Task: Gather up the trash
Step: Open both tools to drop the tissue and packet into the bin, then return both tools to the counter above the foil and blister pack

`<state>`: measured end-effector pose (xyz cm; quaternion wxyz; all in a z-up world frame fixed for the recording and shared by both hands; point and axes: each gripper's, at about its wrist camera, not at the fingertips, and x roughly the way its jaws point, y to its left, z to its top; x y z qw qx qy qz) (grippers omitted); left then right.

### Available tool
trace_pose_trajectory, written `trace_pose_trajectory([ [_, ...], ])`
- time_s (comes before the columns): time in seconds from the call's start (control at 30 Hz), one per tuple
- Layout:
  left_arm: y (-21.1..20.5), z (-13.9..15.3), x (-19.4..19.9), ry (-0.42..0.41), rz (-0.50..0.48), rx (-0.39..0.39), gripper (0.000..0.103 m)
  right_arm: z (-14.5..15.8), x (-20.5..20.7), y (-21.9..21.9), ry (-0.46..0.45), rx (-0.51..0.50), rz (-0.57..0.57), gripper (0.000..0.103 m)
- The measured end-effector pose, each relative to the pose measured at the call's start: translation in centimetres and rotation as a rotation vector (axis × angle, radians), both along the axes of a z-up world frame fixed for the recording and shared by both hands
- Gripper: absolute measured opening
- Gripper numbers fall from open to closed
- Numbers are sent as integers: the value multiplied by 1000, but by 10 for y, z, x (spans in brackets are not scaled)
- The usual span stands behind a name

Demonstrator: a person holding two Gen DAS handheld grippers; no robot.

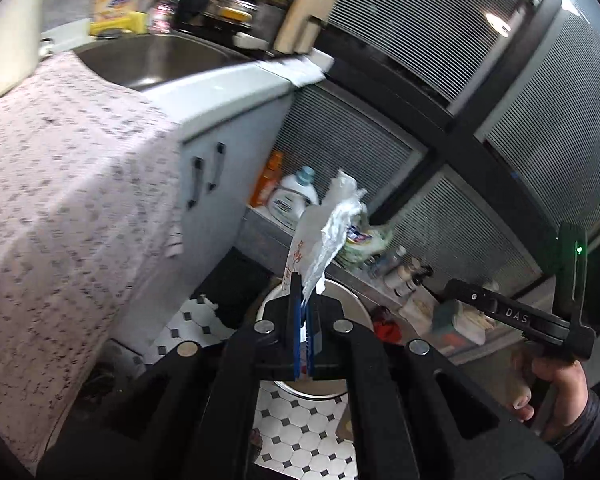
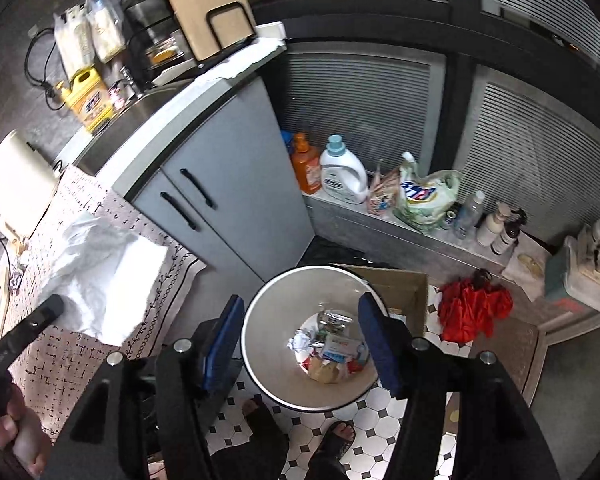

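Bin: one round trash bin (image 2: pixel 260 312) on the tiled floor, several scraps inside.
Left gripper (image 1: pixel 306 300): clamped on one crumpled plastic wrapper (image 1: pixel 332 236), above the bin.
Right gripper (image 2: pixel 300 316): jaws apart, empty, over the bin.

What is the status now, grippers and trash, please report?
Left gripper shut on plastic wrapper. Right gripper open, empty, over trash bin. Bin already holds trash. Nothing blocking its mouth.

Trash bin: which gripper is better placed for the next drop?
Left. The left gripper is shut on a plastic wrapper just above the bin; the right gripper is open and empty.
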<state>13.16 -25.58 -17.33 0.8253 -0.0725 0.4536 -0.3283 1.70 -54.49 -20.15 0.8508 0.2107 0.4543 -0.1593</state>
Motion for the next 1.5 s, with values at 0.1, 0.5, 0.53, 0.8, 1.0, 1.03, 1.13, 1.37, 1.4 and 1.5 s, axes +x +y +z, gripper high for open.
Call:
trace_pose_trajectory([
  [0.1, -24, -5, -2, 13, -58, 1, 3, 2, -19, -9, 0, -2, -36, 59],
  [0.5, -105, -60, -8, 102, -263, 73, 6, 4, -82, -31, 19, -13, -171, 59],
  [0.53, -107, -66, -7, 114, -268, 70, 20, 3, -85, -31, 23, -13, -175, 59],
  [0.8, -93, -63, 1, 91, -231, 36, 75, -4, -92, -21, 41, 10, -175, 61],
  [1.0, -45, -35, 16, 29, -109, 32, 86, 4, -64, -2, 0, 16, -96, 69],
  [1.03, -33, -28, 18, 13, -81, 31, 89, 5, -59, 2, -8, 17, -80, 70],
  [1.13, 2, -11, 22, -27, 3, 21, 97, 13, -37, 17, -39, 22, -13, 78],
  [1.37, 86, 19, 26, -62, 218, 24, 98, 33, 20, 68, -121, 40, 149, 95],
  [1.4, 95, 22, 26, -67, 239, 27, 98, 35, 30, 77, -128, 44, 174, 95],
  [1.5, 132, 31, 27, -91, 311, 43, 98, 40, 53, 101, -138, 58, 228, 95],
])
